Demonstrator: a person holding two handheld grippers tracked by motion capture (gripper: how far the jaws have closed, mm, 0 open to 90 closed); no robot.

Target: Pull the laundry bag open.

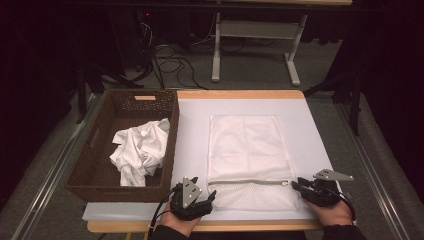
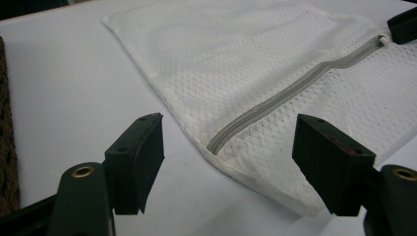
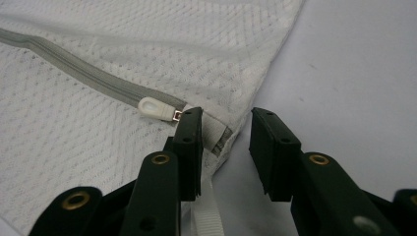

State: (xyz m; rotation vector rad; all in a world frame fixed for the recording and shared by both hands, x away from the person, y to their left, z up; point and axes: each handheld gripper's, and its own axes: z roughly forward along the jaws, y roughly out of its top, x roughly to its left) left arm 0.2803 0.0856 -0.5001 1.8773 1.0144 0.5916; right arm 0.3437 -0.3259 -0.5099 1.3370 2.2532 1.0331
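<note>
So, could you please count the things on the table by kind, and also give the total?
Mesh laundry bag: 1
Brown woven basket: 1
Crumpled white garment in the basket: 1
Handheld grippers: 2, left gripper and right gripper
Total: 5

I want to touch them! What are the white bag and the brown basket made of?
The white bag looks like soft mesh fabric: tiny holes pattern it, with a grey zipper across. The brown basket seems woven wicker or plastic weave, matte; its walls show a braided texture.
</note>
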